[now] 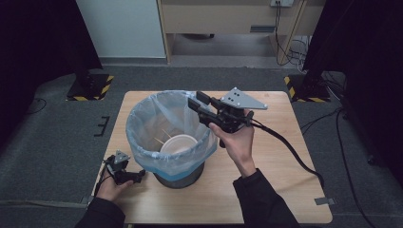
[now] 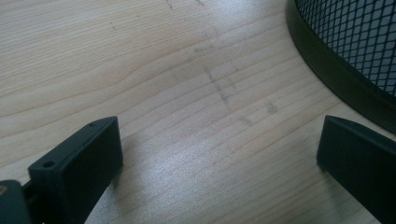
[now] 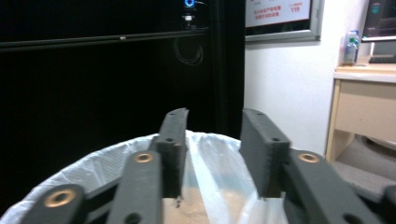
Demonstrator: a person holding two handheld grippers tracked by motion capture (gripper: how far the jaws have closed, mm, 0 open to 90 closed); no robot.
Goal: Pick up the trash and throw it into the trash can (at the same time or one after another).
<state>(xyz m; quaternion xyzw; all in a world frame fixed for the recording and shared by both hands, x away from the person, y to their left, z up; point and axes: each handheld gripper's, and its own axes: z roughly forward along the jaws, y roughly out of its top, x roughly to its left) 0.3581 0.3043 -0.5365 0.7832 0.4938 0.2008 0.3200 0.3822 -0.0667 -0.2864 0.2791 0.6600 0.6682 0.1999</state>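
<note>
A black mesh bin [image 1: 183, 178] lined with a pale blue plastic bag [image 1: 142, 111] stands left of centre on the wooden table [image 1: 280, 190]. Inside it lie a white paper bowl [image 1: 179, 144] and thin wooden sticks [image 1: 164, 137]. My right gripper [image 1: 195, 99] hovers tilted over the bin's far right rim. In the right gripper view its jaws [image 3: 215, 116] stand open above the bag's rim [image 3: 93, 163] with nothing between them. My left gripper [image 1: 139, 175] rests low on the table at the bin's near left. It is open [image 2: 219, 135], with bare wood between its jaws and the mesh wall [image 2: 355, 42] beside it.
The right gripper's cable [image 1: 290, 149] trails across the table's right half. Two black stands with yellow-striped feet [image 1: 90, 88] [image 1: 304, 90] flank the table's far corners on grey floor. A wooden desk [image 1: 228, 19] stands behind.
</note>
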